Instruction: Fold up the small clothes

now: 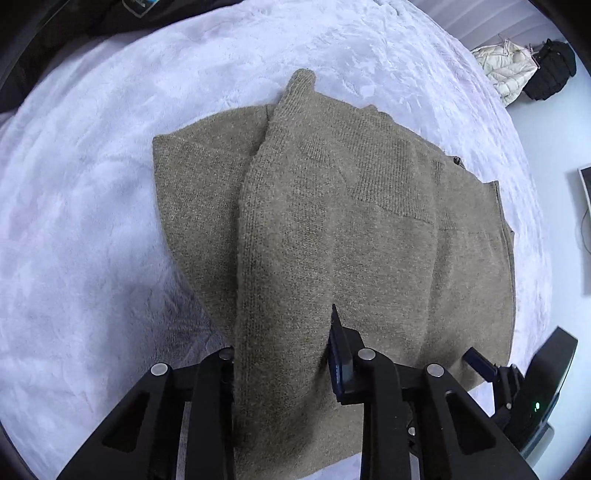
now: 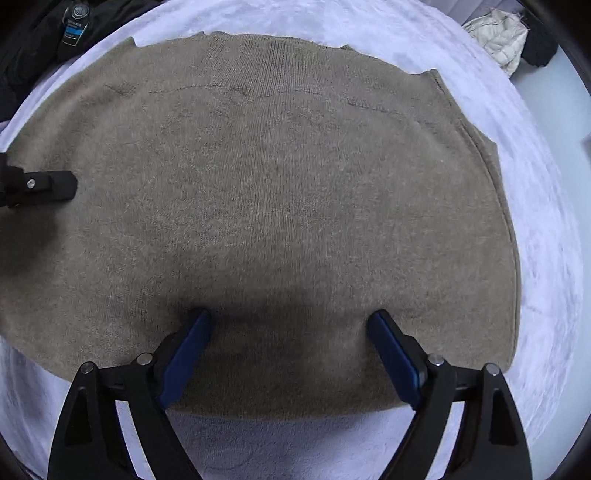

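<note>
An olive-brown knitted sweater [image 1: 369, 221] lies on a white fluffy blanket [image 1: 92, 184]. One sleeve [image 1: 280, 221] runs as a raised ridge from its cuff at the far edge down into my left gripper [image 1: 284, 332], which is shut on it. That gripper's right blue pad [image 1: 340, 354] presses the knit, and cloth hides the left finger. In the right wrist view the sweater [image 2: 277, 184] is spread flat. My right gripper [image 2: 290, 315] stands wide open, its tips on the knit near the front hem and nothing pinched. The left gripper's finger [image 2: 48, 184] shows at the left edge.
A dark garment with a label [image 2: 74, 29] lies off the blanket at the back left. A white quilted jacket [image 1: 506, 70] and a black bag [image 1: 550, 70] sit on the pale floor at the back right. The right gripper's body [image 1: 524, 391] is just right of the left one.
</note>
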